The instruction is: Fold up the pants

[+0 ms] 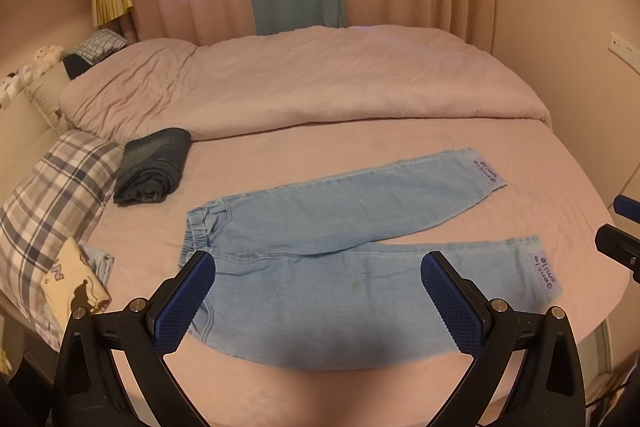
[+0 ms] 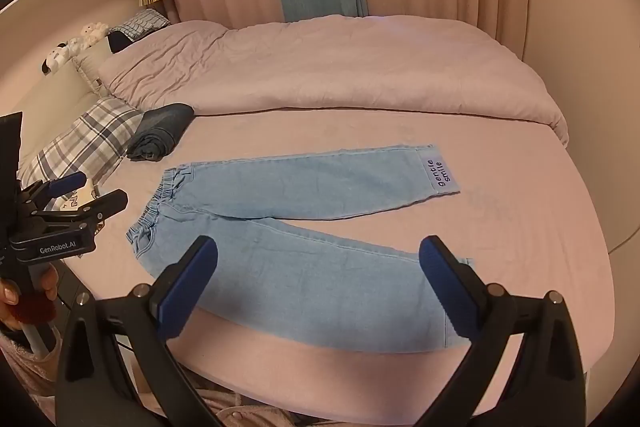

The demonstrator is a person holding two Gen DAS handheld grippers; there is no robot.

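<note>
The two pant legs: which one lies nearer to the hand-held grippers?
The leg lying between the open fingers of the right hand-held gripper; the other leg lies further up the bed.

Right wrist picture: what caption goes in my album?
Light blue pants lie spread flat on the pink bed, both grippers open above them.

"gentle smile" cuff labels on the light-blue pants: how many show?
2: one label on the far leg's cuff, one label on the near leg's cuff, both at the pants' right end.
</note>
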